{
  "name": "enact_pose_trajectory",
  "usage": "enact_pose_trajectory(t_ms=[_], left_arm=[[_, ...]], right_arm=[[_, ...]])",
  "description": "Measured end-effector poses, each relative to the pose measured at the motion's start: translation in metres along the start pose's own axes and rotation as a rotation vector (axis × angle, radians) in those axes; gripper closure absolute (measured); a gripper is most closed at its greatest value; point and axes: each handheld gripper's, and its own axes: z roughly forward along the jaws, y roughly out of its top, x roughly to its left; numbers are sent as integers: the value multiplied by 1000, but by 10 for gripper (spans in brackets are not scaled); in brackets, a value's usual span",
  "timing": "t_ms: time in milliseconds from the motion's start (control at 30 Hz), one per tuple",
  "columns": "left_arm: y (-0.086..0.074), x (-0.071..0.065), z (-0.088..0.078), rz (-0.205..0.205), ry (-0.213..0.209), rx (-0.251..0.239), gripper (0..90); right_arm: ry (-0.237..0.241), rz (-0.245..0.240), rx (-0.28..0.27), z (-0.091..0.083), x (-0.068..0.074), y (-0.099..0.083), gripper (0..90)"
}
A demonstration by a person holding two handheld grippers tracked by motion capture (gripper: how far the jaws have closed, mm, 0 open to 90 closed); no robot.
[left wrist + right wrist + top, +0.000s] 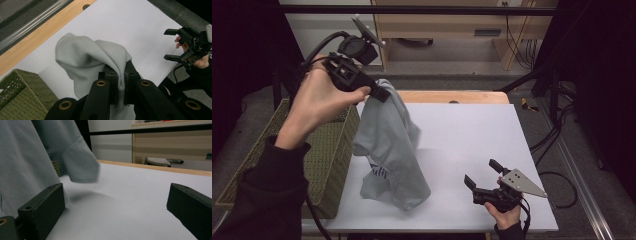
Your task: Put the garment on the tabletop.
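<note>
A light grey T-shirt (387,150) with blue print hangs from my left gripper (379,94), raised above the table's left side; its lower end still rests on the white table top (472,130). In the left gripper view the jaws are shut on a fold of the shirt (87,60), and cloth is pinched between the pads. My right gripper (484,172) rests low near the front right of the table, open, with nothing between its fingers (42,207). In the right gripper view the hanging shirt (30,157) fills the left side.
An olive woven basket (324,155) stands against the table's left edge, below the raised hand. A wooden strip (452,96) runs along the table's far edge. Cables (557,135) trail on the floor at the right. Wooden furniture (452,25) stands behind the table.
</note>
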Motion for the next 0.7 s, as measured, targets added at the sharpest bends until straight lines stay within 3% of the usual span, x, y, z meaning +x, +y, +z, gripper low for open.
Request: enact_pose_trajectory(t_ms=[300, 433, 533, 633, 700], left_arm=[[4, -5, 45, 38, -28, 44, 846], [0, -3, 65, 42, -29, 65, 845], [-5, -3, 79, 42, -41, 67, 845], [-11, -3, 93, 44, -52, 62, 844], [-15, -4, 104, 50, -51, 64, 844]], right_arm=[[3, 6, -4, -1, 2, 1, 18], [13, 28, -4, -2, 2, 1, 18], [8, -1, -4, 0, 1, 0, 18], [10, 19, -1, 0, 3, 0, 18], [10, 4, 4, 1, 1, -2, 17]])
